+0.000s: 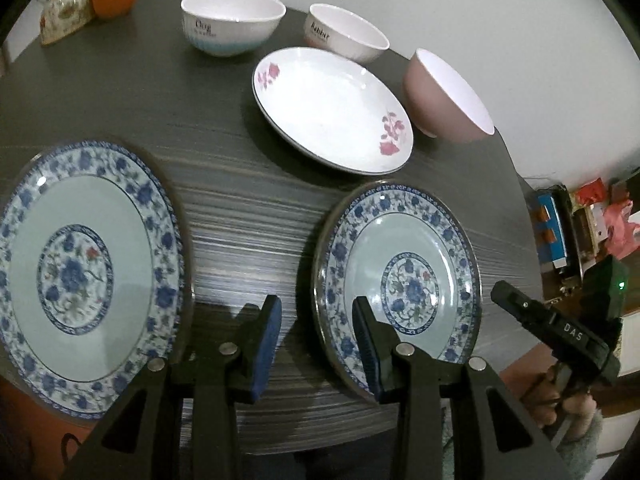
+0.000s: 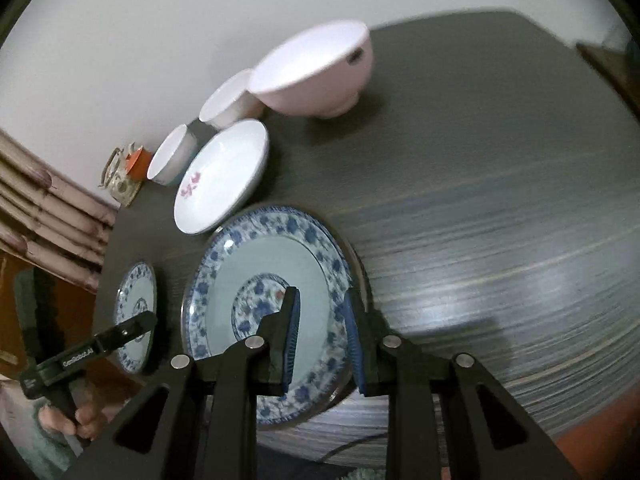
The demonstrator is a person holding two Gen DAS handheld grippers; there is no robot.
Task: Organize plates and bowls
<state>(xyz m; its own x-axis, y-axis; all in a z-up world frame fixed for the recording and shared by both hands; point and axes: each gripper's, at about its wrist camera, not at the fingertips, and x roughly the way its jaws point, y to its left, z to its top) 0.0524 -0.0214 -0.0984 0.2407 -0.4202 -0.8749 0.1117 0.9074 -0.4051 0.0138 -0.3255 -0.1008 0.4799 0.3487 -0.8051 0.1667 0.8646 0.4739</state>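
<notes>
Left wrist view: left gripper (image 1: 316, 344) wide open, holding nothing, between two blue-floral plates; one (image 1: 86, 280) lower left, the other (image 1: 400, 280) lower centre, presumably awaiting stacking.
Upper frame: rose plate (image 1: 332, 108), three bowls behind.
Right wrist view: right gripper (image 2: 322, 336) half open, straddling the nearer plate's rim (image 2: 336, 264), apparently to grip it; contact unclear.
Only here: curtain (image 2: 40, 208), left edge.
</notes>
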